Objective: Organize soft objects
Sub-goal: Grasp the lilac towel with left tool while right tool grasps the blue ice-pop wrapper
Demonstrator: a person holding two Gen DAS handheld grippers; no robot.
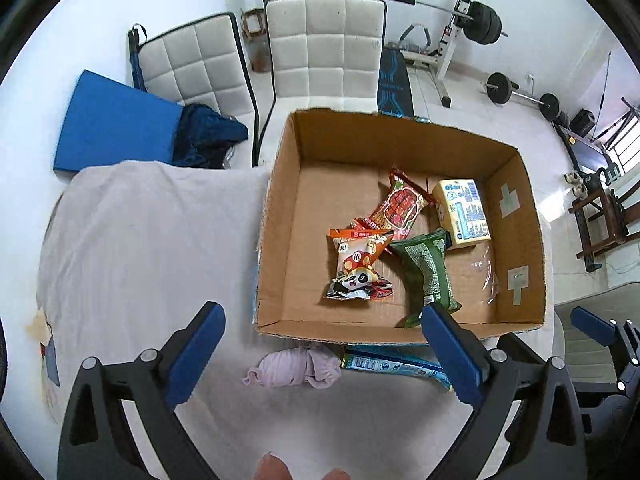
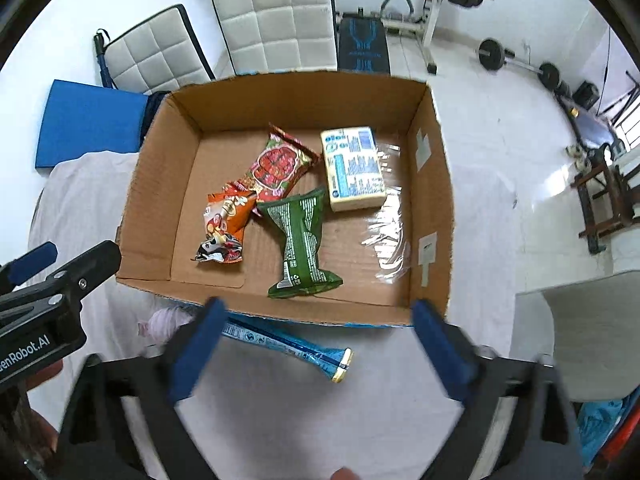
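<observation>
A cardboard box (image 1: 276, 216) (image 2: 432, 184) stands on the white-covered table. In it lie a panda snack bag (image 1: 358, 264) (image 2: 222, 224), a red snack bag (image 1: 400, 206) (image 2: 278, 164), a green packet (image 1: 428, 272) (image 2: 302, 240) and a yellow tissue pack (image 1: 464, 210) (image 2: 354, 168). In front of the box lie a balled pink sock (image 1: 294, 366) (image 2: 164, 320) and a blue packet (image 1: 394, 364) (image 2: 288, 344). My left gripper (image 1: 324, 354) is open above the sock. My right gripper (image 2: 320, 348) is open above the blue packet.
A sheet of clear plastic (image 2: 390, 236) lies in the box's right side. Two white padded chairs (image 1: 324, 44) stand behind the table, with a blue mat (image 1: 116, 128) at left. Gym weights (image 1: 484, 22) stand at the back. A grey chair (image 2: 588, 332) is at right.
</observation>
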